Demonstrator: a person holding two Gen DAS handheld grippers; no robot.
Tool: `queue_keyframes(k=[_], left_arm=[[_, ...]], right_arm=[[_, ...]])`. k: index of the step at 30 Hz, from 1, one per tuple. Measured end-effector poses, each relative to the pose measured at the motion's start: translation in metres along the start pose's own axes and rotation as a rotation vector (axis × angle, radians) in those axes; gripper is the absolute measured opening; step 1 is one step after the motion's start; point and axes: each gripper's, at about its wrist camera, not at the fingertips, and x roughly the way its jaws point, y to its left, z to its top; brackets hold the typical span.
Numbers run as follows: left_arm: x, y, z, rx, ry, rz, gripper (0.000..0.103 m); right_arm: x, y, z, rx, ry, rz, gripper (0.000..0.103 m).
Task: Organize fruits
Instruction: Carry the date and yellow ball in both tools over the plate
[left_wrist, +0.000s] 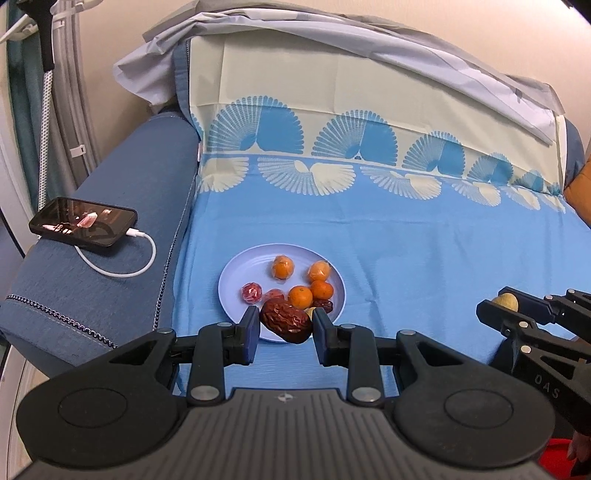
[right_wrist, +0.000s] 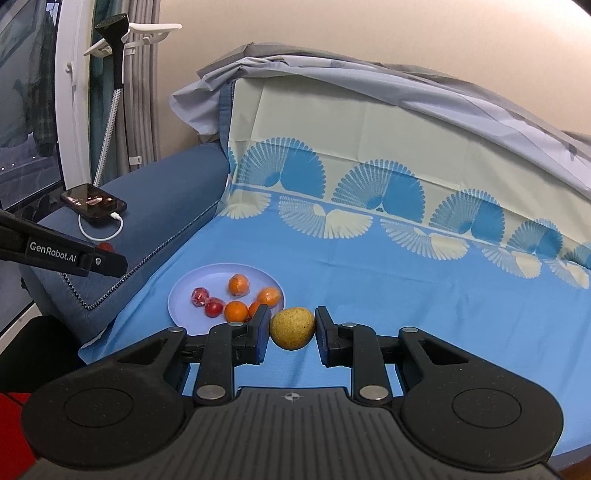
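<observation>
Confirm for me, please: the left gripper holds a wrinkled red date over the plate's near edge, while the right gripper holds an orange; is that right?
Not quite. The right gripper holds a yellow-green fruit, not an orange; the right wrist view shows it between the pads. The rest stands: the left gripper holds the date over the plate's near edge.

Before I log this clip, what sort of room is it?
Probably a living room at home: a blue sofa draped with a patterned sheet serves as the work surface, a phone charges on its armrest, and curtains hang beside a window.
</observation>
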Motion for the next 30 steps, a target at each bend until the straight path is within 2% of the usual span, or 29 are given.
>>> queue_keyframes(k=[17,26,30], left_arm=[[0.024,0.006,0.005,-0.015,0.045,0.017,0.034],[0.035,0.02,0.024,-0.047,0.035,0.064,0.034],[0.052,0.027,0.033,-0.054,0.061,0.07,0.034]], right_arm=[[0.022,0.002,-0.001,-0.014,0.06,0.02,0.027],[0.048,0.011,0.012,-0.037,0.077,0.06,0.027],[0.068,0.018,0.019,-0.043,0.099,0.086,0.027]])
